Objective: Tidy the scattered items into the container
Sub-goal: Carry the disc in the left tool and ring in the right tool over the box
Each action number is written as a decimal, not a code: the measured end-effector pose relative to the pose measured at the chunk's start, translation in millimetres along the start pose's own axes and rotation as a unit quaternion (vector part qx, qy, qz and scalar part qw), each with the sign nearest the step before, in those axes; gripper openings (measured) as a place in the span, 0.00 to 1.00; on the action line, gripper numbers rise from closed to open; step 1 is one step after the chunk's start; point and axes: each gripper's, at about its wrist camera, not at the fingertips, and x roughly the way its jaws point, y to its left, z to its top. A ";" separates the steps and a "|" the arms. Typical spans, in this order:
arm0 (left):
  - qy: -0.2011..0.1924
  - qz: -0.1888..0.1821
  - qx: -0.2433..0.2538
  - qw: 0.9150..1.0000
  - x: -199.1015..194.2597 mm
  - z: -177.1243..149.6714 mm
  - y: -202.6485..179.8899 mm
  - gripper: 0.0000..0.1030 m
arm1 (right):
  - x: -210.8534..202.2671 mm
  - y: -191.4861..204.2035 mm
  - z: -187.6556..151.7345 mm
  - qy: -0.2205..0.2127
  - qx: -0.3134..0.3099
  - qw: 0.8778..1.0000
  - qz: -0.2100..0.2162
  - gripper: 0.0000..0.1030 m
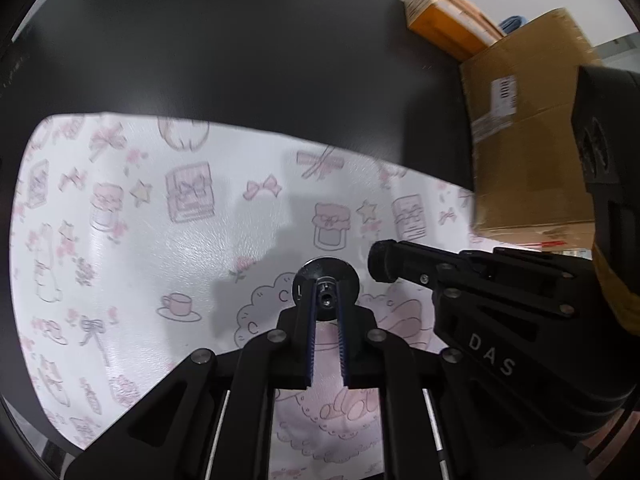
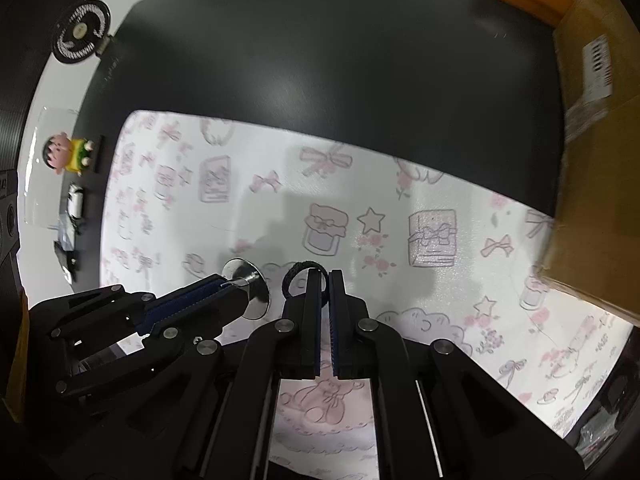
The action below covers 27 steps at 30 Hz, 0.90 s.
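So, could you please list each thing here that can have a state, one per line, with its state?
Left gripper: shut on the metal disc piece, held above the mat.
Metal disc piece: gripped by its stem, disc facing forward.
Right gripper: shut on the black ring.
Black ring: clamped at one side, sticking out to the left of the fingers.
Cardboard box: flaps closed, standing on the table.
Patterned mat: lying flat.

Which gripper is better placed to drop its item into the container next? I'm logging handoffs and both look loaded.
Cannot say: the left gripper clamps a metal spool, the right gripper a black ring, yet no container shows.
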 end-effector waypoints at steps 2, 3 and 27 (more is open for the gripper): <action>-0.007 0.000 0.004 1.000 -11.8 1.1 -3.1 0.09 | -12.9 1.1 -1.2 -0.009 0.004 1.000 0.002 0.03; -0.010 -0.001 0.006 1.000 -17.5 1.8 -4.7 0.09 | -19.0 2.3 -1.4 -0.013 0.005 1.000 0.003 0.03; -0.096 -0.006 0.084 0.992 -169.6 -5.4 -71.8 0.09 | -194.3 53.5 -54.7 -0.200 -0.031 0.979 -0.021 0.03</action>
